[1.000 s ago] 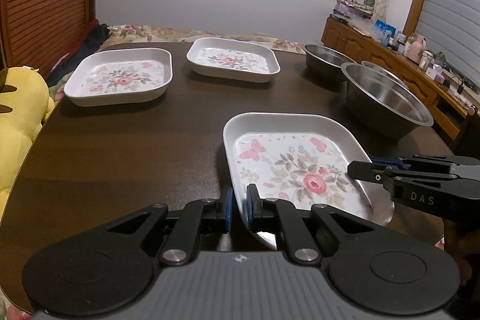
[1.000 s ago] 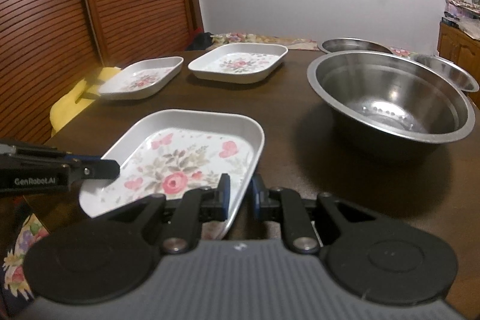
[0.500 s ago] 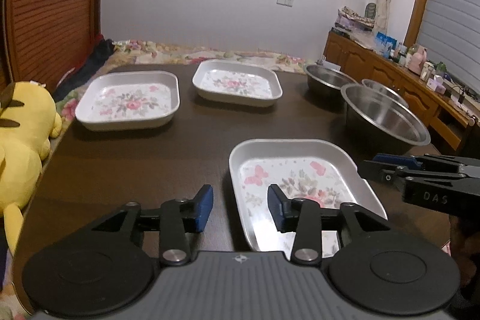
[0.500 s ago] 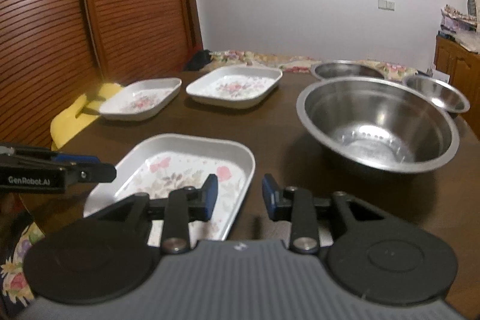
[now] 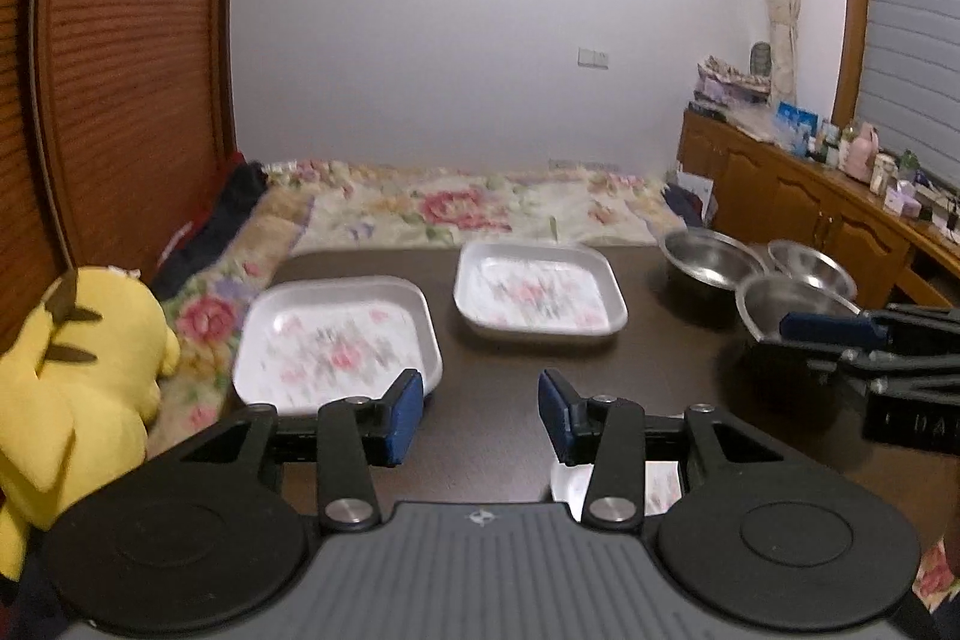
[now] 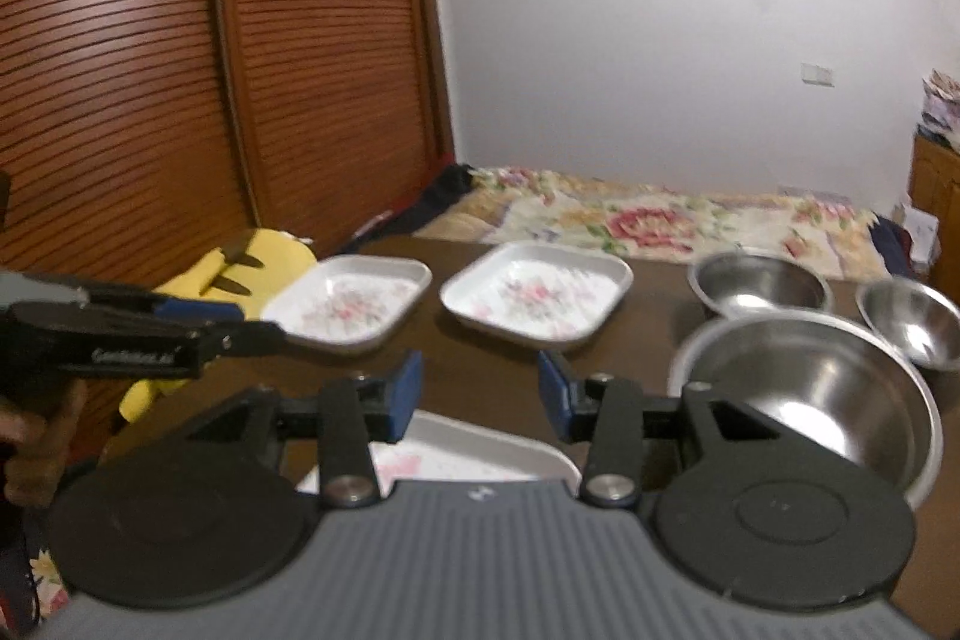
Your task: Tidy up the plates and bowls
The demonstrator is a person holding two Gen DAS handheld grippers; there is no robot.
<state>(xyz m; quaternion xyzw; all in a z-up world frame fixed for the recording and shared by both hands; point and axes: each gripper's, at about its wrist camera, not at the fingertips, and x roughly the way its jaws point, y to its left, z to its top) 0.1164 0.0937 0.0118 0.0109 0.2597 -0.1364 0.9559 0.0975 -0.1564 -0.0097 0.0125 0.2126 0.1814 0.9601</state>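
1. Both claws are empty. The left claw (image 5: 480, 412) stands part open with bare desk (image 5: 492, 358) between its blue pads. The right claw (image 6: 479, 391) has its jaws opening, and nothing lies between them either.
2. The near floral plate (image 6: 480, 451) lies flat on the desk just under both claws, free of any grip — so the step in hand reads as the reach for the next plate.
3. Taking the near plate as landmark: the left far plate (image 5: 336, 343) and the middle far plate (image 5: 540, 295) sit beyond it toward the bed (image 5: 480, 211), well apart from each other.
4. To its right stands the large steel bowl (image 6: 810, 394), with two smaller bowls (image 6: 759, 283) behind that.
5. To do it well, I judge each claw should pinch a far plate by its raised rim and carry it level, setting it square into the near plate.
6. Hard to make out: the near plate is mostly covered by the claw bodies, and the far plates' patterns are blurred.
7. The large bowl is partly hidden by the right claw in the left view.
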